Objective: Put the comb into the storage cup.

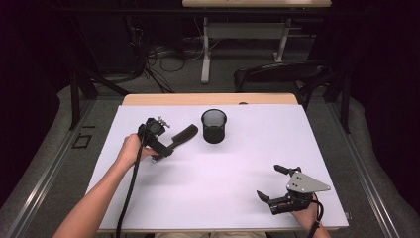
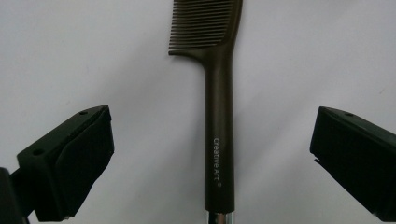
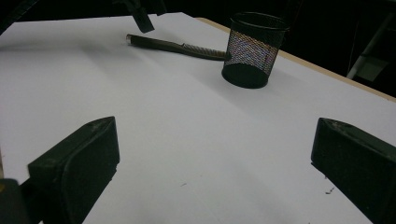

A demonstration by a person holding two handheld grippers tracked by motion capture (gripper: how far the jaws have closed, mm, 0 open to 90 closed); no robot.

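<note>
- Left gripper view: you are holding the left gripper (image 2: 212, 154) directly above the comb (image 2: 218, 116), jaws spread wide on either side of the handle and touching nothing. The handle is running straight up the middle of the gap, which suits a grasp across its narrow width.
- The comb is lying flat on the desk (image 1: 218, 168), toward the far left part of the white surface, teeth end pointing at the mesh cup (image 1: 214, 126). In my judgement you are lining up to close on the handle, not yet gripping.
- High view: you are keeping the right gripper (image 1: 277, 184) near the desk's near right corner, well apart from the comb and cup. Its jaws are standing wide open and holding nothing; it appears parked clear of the working hand.
- Right gripper view: the mesh cup is standing upright near the far edge of the desk, just beside the comb's teeth end. As far as the mesh lets me see, it is holding nothing.
- An upright, open-topped cup this close looks like the likely destination for the comb.
</note>
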